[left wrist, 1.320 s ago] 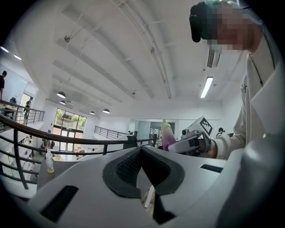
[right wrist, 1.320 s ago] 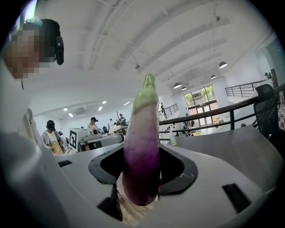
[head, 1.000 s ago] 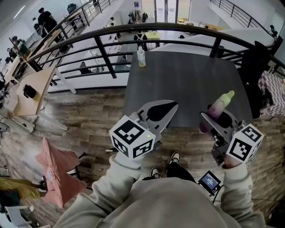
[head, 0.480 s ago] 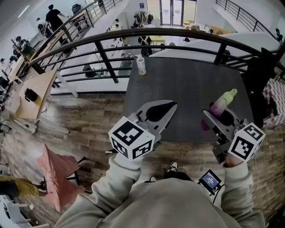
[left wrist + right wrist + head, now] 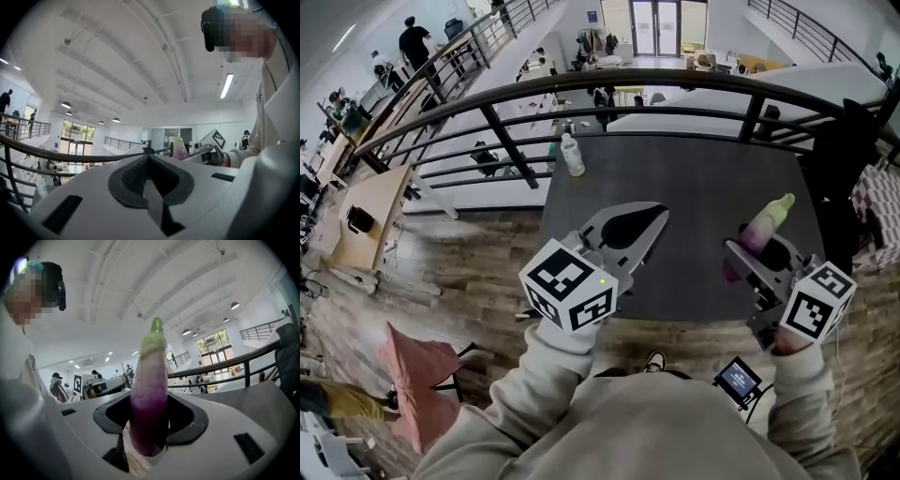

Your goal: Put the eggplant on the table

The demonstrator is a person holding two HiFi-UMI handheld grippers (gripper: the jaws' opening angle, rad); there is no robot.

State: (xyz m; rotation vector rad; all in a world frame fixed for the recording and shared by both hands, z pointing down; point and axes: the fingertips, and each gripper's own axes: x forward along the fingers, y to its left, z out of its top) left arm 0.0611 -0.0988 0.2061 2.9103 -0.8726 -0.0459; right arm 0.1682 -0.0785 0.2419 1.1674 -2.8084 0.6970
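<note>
Purple at the base, fading pale and ending in a green tip, the eggplant (image 5: 150, 394) is standing between the jaws of the right gripper (image 5: 757, 251). The two pads are pressing on its lower, purple part from either side and the green end is projecting well past the jaw tips. In the head view the eggplant is tilting away from the person and slightly to the right. It is being held in the air over the near right part of the dark grey surface (image 5: 694, 169) and is not resting on it. The left gripper (image 5: 659, 214) is carrying nothing: its jaws are meeting at the tips, leaving only the leaf-shaped hollow between them, and it is hanging over the near left edge of the surface. Both forearms, in grey sleeves (image 5: 553, 375), are reaching forward from the body. The two grippers are running roughly side by side, well apart, both pointing away from the person towards the far railing (image 5: 628, 80). The marker cubes are sitting at the near ends, the left cube (image 5: 569, 286) over the wooden floor (image 5: 469, 234) and the right cube (image 5: 816, 302) just off the surface's near edge. A clear bottle (image 5: 572, 155) is standing upright at the far left corner of the surface, well apart from both grippers. A small screen device (image 5: 738, 380) is showing below the right forearm.
</note>
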